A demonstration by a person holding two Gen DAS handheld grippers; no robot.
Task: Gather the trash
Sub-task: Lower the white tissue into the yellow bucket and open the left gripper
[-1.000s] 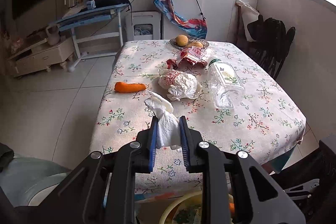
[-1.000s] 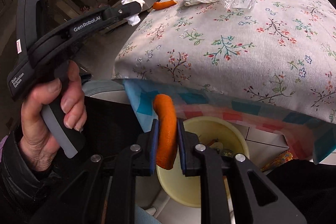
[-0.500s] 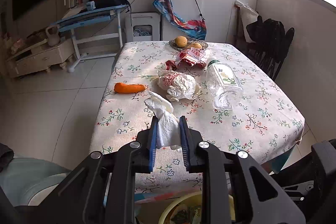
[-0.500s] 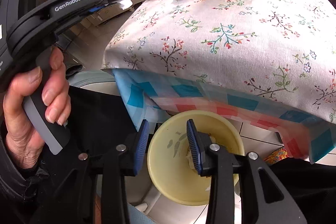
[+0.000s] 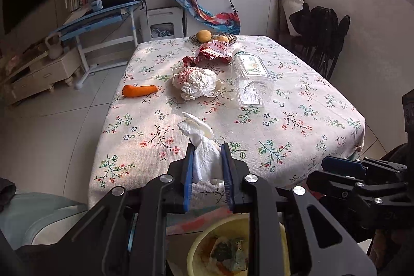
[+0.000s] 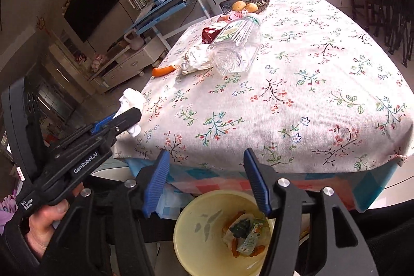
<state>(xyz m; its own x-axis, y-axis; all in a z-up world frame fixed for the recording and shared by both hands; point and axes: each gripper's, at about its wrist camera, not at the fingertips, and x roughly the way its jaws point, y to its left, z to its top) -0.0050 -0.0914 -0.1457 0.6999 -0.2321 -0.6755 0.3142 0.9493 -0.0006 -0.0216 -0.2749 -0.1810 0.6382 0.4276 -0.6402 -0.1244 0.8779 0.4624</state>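
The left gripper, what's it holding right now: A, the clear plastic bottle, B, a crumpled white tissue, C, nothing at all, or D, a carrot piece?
B. The left gripper has its blue pads pressed on a crumpled white tissue, while the carrot piece and the clear plastic bottle lie on the table.

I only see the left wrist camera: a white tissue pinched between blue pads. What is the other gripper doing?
Observer: The right gripper is open above the yellow bin. Its jaws have just been opening, with nothing between them.
Operator: Who carries my gripper?
Observer: A hand wraps the handle of the left gripper, which holds the tissue.
Operator: Any writing on it?
Observer: Its side reads GenRobot.AI.
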